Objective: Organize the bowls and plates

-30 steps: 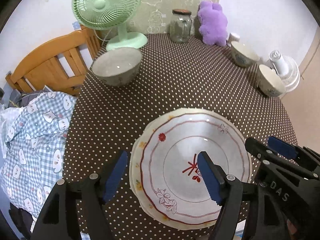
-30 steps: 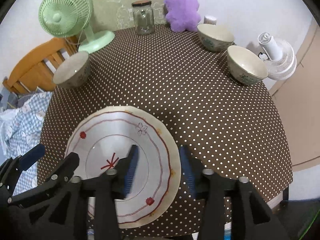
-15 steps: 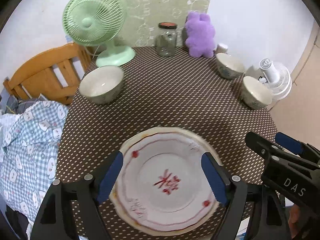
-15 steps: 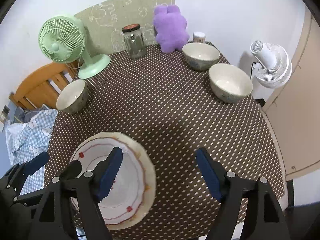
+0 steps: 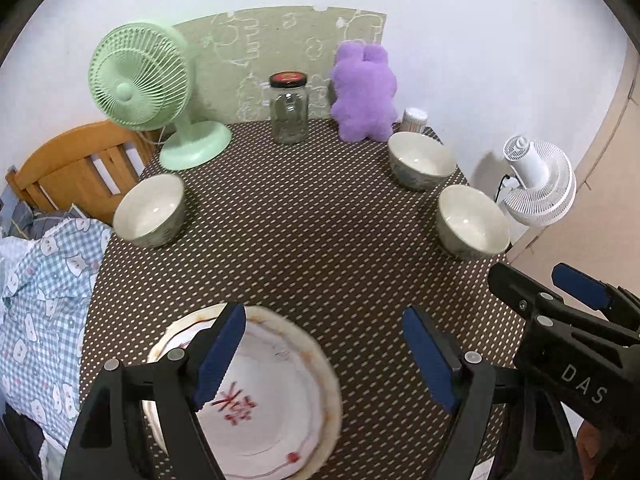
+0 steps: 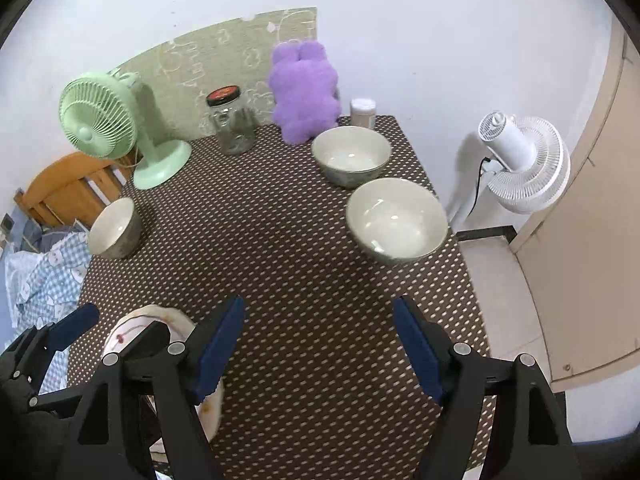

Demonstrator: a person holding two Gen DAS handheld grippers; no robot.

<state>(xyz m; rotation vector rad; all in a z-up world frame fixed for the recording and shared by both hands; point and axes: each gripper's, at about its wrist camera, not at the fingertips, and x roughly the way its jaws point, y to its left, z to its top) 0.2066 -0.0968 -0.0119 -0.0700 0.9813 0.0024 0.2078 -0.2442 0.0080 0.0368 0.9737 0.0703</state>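
Two stacked white plates with red patterns (image 5: 272,396) lie at the near left of the dotted brown table (image 5: 320,240); they also show in the right wrist view (image 6: 140,324). Three pale bowls stand apart: one at the left (image 5: 150,210) (image 6: 114,228), one at the far right (image 5: 420,160) (image 6: 351,155), one at the near right (image 5: 470,222) (image 6: 396,220). My left gripper (image 5: 324,354) is open and empty above the plates' right edge. My right gripper (image 6: 318,350) is open and empty over bare table, right of the plates.
A green fan (image 5: 140,84), a glass jar (image 5: 289,108), a purple plush toy (image 5: 366,92) and a small white cup (image 5: 414,119) line the table's back edge. A wooden chair (image 5: 72,168) and checked cloth (image 5: 36,300) are left; a white fan (image 5: 538,184) is right.
Both grippers have pulled back and up from the plates. The right gripper opened wide and swung right. The plates stay stacked on the table.
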